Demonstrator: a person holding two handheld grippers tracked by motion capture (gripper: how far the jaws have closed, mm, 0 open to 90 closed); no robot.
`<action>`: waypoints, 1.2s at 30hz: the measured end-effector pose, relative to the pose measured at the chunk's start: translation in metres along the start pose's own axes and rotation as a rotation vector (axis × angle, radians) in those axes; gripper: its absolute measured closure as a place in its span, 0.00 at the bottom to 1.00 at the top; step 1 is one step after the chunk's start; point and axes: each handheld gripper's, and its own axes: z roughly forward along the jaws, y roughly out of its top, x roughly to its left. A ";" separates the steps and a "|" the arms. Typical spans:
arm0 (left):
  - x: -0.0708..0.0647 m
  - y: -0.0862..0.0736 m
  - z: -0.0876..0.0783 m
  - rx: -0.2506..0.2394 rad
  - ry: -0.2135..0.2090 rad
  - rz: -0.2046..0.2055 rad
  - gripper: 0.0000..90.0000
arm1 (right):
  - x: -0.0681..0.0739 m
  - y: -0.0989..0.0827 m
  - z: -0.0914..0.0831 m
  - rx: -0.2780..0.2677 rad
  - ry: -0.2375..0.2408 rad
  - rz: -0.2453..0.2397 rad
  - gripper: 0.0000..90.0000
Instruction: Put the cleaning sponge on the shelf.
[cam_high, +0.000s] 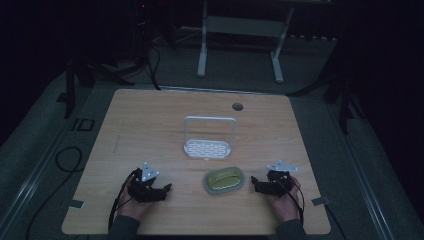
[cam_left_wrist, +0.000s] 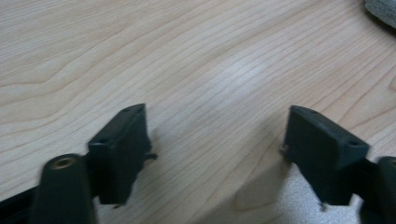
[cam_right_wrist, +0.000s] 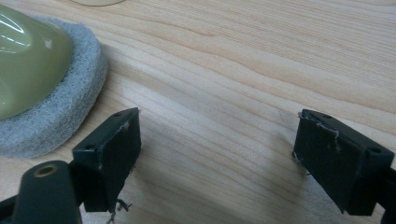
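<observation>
Left hand (cam_high: 131, 204): comes in from the near edge of the table (cam_high: 150, 115) and carries the left gripper (cam_high: 165, 189), which points toward the scrubber.
Left gripper: jaws spread wide with nothing between them — bare wood shows in the gap in the left gripper view (cam_left_wrist: 217, 154); low over the table, touching no object.
Scrubber (cam_high: 224, 180): an oval grey pad with a pale green top, lying flat on the table between the two grippers, apart from both and closer to the right one; a grey corner of it shows at the far upper right of the left gripper view (cam_left_wrist: 383, 10).
Rack (cam_high: 208, 138): white, with a slotted base and an upright hoop handle, standing beyond the scrubber, well ahead of both grippers.
Right gripper (cam_high: 253, 181): jaws wide apart and empty — the scrubber (cam_right_wrist: 42, 88) lies just outside its left jaw in the right gripper view (cam_right_wrist: 217, 158), not between the jaws.
Right hand (cam_high: 285, 200): holds the right gripper near the table's near edge.
</observation>
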 end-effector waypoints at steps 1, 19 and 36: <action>0.000 0.000 0.000 0.000 0.000 0.000 0.32 | 0.000 0.000 0.000 0.000 -0.001 0.001 0.17; 0.010 0.002 -0.013 -0.029 -0.085 -0.086 0.56 | 0.001 0.010 -0.019 -0.033 0.014 0.035 0.66; 0.010 0.003 -0.017 -0.023 -0.107 -0.077 0.56 | 0.024 0.029 -0.006 -0.034 0.088 -0.024 1.00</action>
